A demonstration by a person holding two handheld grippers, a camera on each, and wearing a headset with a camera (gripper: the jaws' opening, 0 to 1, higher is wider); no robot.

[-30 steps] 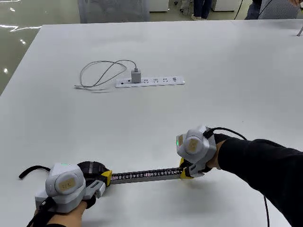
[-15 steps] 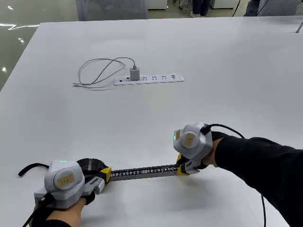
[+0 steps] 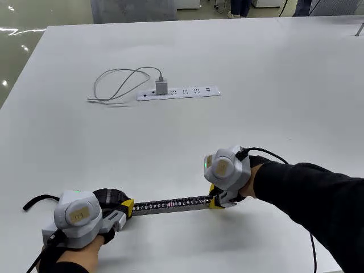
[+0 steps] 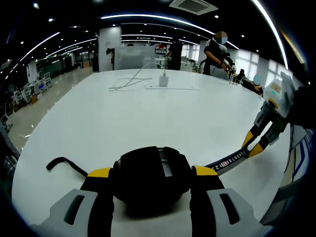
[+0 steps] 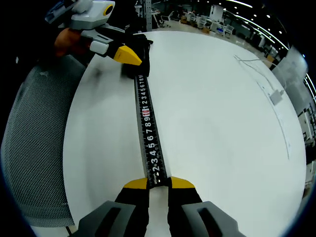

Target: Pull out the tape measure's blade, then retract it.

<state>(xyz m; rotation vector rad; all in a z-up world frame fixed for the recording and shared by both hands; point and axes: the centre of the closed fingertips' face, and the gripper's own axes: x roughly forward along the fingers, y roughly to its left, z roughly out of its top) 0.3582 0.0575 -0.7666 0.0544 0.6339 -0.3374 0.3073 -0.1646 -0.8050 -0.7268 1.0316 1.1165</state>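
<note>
The black tape measure case [image 3: 110, 199] lies on the white table [image 3: 239, 74] at the near left, with my left gripper [image 3: 120, 211] shut on it. Yellow-tipped jaws clamp the case [image 4: 153, 174] from both sides in the left gripper view. The numbered blade [image 3: 170, 204] runs flat along the table to the right. My right gripper [image 3: 214, 202] is shut on the blade's end. In the right gripper view the blade [image 5: 147, 123] leads from my right gripper [image 5: 158, 183] up to the case [image 5: 137, 58] and the left gripper [image 5: 116, 49].
A white power strip [image 3: 185, 92] with a grey charger [image 3: 162, 87] and looped cable [image 3: 116, 85] lies mid-table, far from the work. The case's black strap [image 3: 37, 200] trails left. A mesh chair [image 5: 34, 148] stands beside the table edge. People stand beyond the table's far end.
My right gripper has moved a little left toward the case, so slightly less blade lies exposed. The left gripper and case have stayed put.
</note>
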